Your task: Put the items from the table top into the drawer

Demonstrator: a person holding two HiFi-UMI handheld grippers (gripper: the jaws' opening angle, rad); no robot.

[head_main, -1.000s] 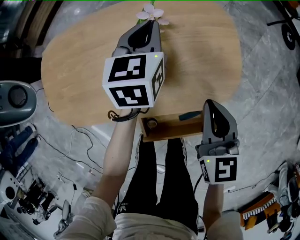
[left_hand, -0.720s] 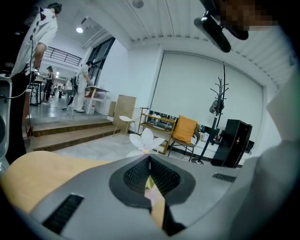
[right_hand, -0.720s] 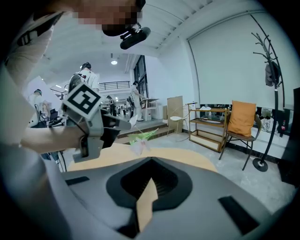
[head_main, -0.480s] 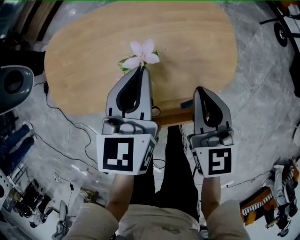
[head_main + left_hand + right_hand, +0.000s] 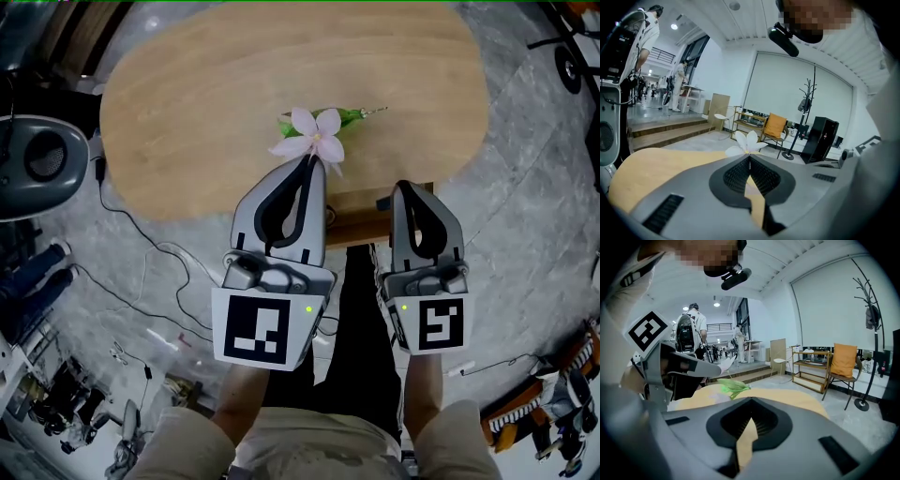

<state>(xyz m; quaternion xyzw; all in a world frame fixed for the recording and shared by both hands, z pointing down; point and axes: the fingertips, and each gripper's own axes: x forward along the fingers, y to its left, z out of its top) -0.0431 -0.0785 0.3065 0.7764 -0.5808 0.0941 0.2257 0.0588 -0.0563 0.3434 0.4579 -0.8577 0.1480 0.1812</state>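
A pale pink artificial flower [image 5: 313, 137] with a green stem [image 5: 349, 115] sticks out from the tip of my left gripper [image 5: 307, 161], which is shut on its base. It hangs over the near edge of the oval wooden table [image 5: 187, 103]. In the left gripper view the flower [image 5: 747, 142] stands just past the shut jaws. My right gripper [image 5: 405, 190] is alongside to the right, jaws shut with nothing between them. The open wooden drawer [image 5: 359, 230] shows between the two grippers, mostly hidden by them. In the right gripper view the green leaves [image 5: 731, 386] show beside the left gripper [image 5: 670, 365].
A dark item [image 5: 382, 202] lies at the drawer's right end. A grey round device [image 5: 37, 164] stands left of the table, with cables [image 5: 141, 272] on the stone floor. The person's legs are directly under the drawer. An orange chair [image 5: 775, 126] and a coat stand [image 5: 806, 101] stand beyond the table.
The left gripper has drawn back from the table's far edge toward the person, carrying the flower to the near edge. The right gripper has lifted and come level beside it.
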